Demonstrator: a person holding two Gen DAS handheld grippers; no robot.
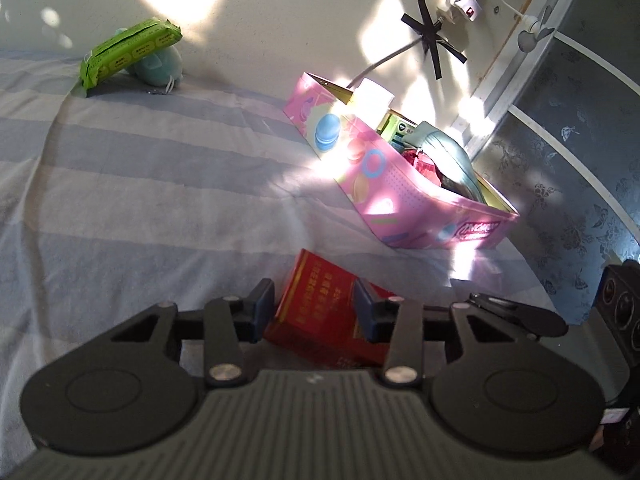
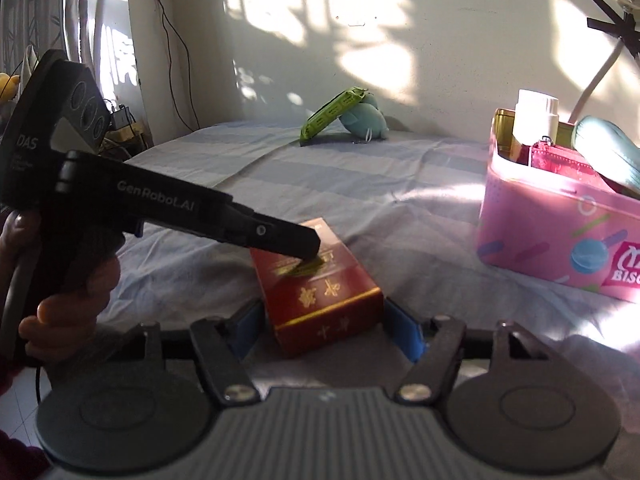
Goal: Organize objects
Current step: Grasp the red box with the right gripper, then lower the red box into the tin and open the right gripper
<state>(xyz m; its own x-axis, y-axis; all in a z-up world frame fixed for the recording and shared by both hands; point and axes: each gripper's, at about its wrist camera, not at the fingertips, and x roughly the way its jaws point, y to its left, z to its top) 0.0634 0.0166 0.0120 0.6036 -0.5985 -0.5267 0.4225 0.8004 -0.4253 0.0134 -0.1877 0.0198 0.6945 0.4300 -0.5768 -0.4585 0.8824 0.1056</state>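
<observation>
Left wrist view: the left gripper [image 1: 314, 308] has its blue pads set against the two sides of a red carton [image 1: 320, 304], a glossy cardboard pack with gold print lying on the bed [image 1: 140, 200], so I read it as clamped on the carton. The bed's sheet is soft cotton in broad pale blue and lilac stripes, creased into shallow folds. Just beyond the carton stands a pink biscuit tin [image 1: 384, 196], a smooth rectangular box printed with macarons, already crowded with a white bottle [image 1: 374, 94], a teal fabric pouch [image 1: 448, 152] and a few packets. Well apart, near the wall, a green wet-wipe pack [image 1: 128, 50] leans on a teal plush toy [image 1: 160, 64]. Right wrist view: the right gripper [image 2: 324, 328] straddles the near end of the same carton, but its blue pads stand clear on both sides with a gap showing, so it is apart and holds nothing. The other gripper reaches in from the left, gripped by a hand [image 2: 68, 280], its black tip down on the carton's top edge. The tin sits off to the right, sunlit, its rounded corners and matt pink wall plain to see. By my judgement the tidying is partly done: several things are in the tin, while the carton, the wipes and the plush remain on the bed.
</observation>
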